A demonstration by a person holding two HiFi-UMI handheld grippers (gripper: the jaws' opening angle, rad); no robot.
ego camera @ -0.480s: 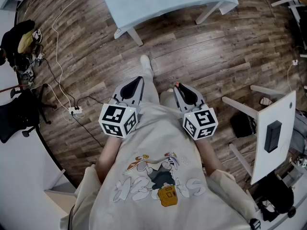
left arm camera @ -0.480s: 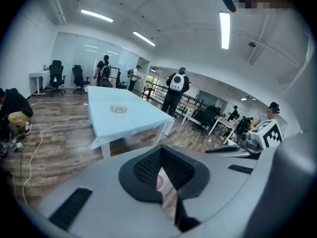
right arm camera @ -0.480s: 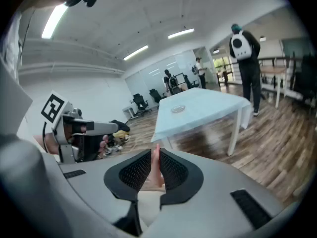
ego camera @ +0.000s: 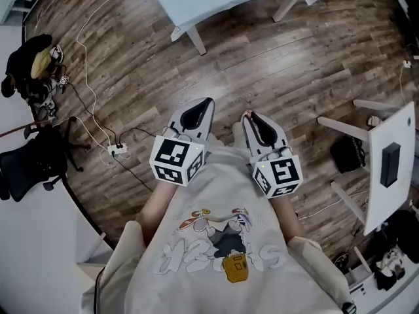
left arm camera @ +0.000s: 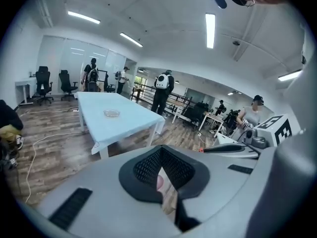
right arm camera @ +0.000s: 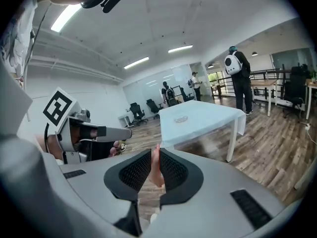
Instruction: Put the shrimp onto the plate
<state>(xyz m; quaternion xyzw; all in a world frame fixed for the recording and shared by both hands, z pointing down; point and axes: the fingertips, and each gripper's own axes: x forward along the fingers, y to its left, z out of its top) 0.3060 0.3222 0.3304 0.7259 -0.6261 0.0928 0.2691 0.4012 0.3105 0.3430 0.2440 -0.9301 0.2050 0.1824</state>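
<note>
The shrimp [right arm camera: 155, 168], orange-pink, sat pinched upright between the jaws of the right gripper [right arm camera: 154, 158], low in the middle of the right gripper view, off the plate [right arm camera: 181, 118] and well apart from it. In the head view an orange tip of it showed at the front end of that gripper, a little above the frame's centre. The plate lay on the bench [left arm camera: 124, 120], which was covered in pale blue cloth and stood beyond the jaws in both gripper views; in the head view the bench crossed the top edge, with wooden floor [ego camera: 281, 64] between it and the grippers. The left gripper [left arm camera: 161, 168] had its jaws drawn in to a narrow slit; a small pale pink shape showed in that slit, too little of it to tell what it was. Both grippers were held side by side, near each other, in front of the person's printed shirt [ego camera: 216, 241], each with its marker cube toward the body. Left of centre in the head view a power strip [ego camera: 118, 150] with cables lay on the floor, and a black office chair [ego camera: 33, 165] stood at the left edge. People stood far back in the room, past the bench, in the left gripper view.
</note>
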